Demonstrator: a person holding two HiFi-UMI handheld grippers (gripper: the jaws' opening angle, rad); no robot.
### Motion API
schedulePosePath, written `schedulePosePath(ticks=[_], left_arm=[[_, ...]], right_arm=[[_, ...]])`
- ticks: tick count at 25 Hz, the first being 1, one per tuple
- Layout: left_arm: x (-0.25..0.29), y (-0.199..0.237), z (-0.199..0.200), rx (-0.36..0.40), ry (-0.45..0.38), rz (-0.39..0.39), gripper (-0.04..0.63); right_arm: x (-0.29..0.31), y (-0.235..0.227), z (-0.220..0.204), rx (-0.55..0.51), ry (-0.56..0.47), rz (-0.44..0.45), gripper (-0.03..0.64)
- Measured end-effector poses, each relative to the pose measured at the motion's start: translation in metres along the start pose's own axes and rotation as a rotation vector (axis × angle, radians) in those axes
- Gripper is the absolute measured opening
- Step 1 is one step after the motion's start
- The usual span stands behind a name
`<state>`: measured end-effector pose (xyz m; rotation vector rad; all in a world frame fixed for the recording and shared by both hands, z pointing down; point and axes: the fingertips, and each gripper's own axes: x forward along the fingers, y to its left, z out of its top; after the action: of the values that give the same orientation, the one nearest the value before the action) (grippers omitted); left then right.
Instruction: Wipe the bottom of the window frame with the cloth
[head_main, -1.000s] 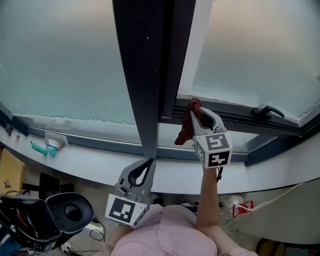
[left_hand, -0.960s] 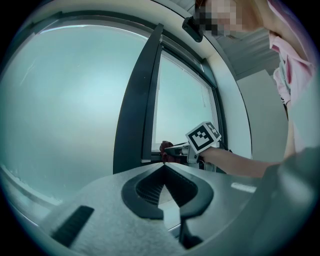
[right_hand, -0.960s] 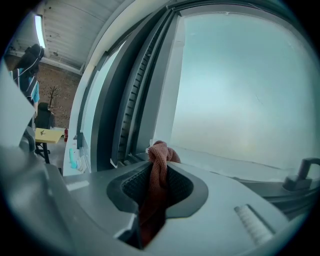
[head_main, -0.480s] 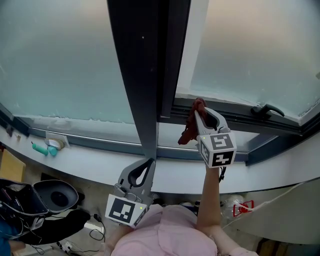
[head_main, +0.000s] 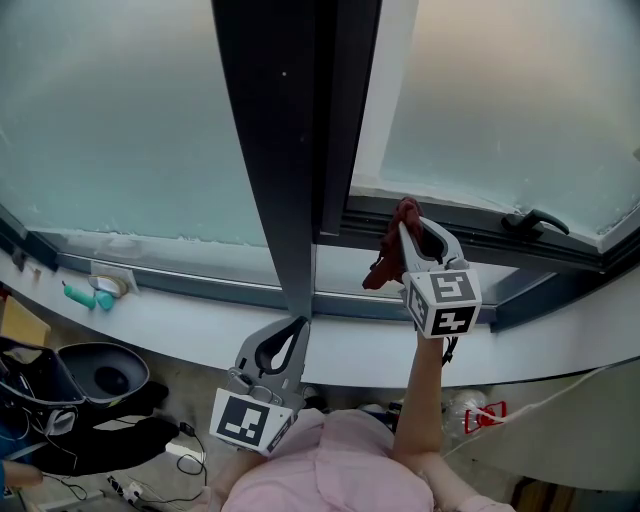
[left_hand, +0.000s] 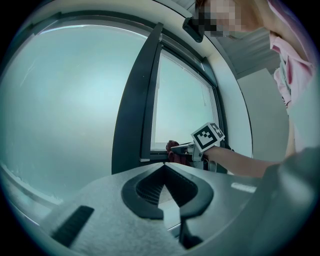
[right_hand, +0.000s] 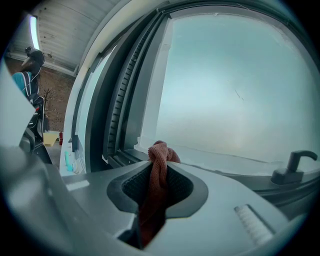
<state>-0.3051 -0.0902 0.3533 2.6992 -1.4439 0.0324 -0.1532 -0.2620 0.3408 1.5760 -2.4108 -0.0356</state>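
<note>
My left gripper (head_main: 292, 332) sits where it was a second ago, close in, its fingers shut together on nothing. My right gripper (head_main: 415, 230) has slid a little to the right along the window frame (head_main: 480, 236). Its fingers clamp the red cloth (head_main: 386, 258). A knot of it bulges just past the fingertips at the frame's bottom rail, though I cannot tell if it touches, and the tail hangs to their left.
</note>
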Motion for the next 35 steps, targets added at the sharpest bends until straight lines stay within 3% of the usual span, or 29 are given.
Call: schedulePosePath(ticks=[24,35], left_arm=[[0.014,-0.007,-0.002,-0.011,0.009,0.003,-0.003],[0.023,-0.018,-0.009,-0.029,0.024,0.009,-0.002]], right_arm=[[-0.024,-0.047,-0.012,0.066,-0.01,-0.076,0.077],[-0.028,-0.056,-0.015,0.062,-0.025,-0.057,0.077]])
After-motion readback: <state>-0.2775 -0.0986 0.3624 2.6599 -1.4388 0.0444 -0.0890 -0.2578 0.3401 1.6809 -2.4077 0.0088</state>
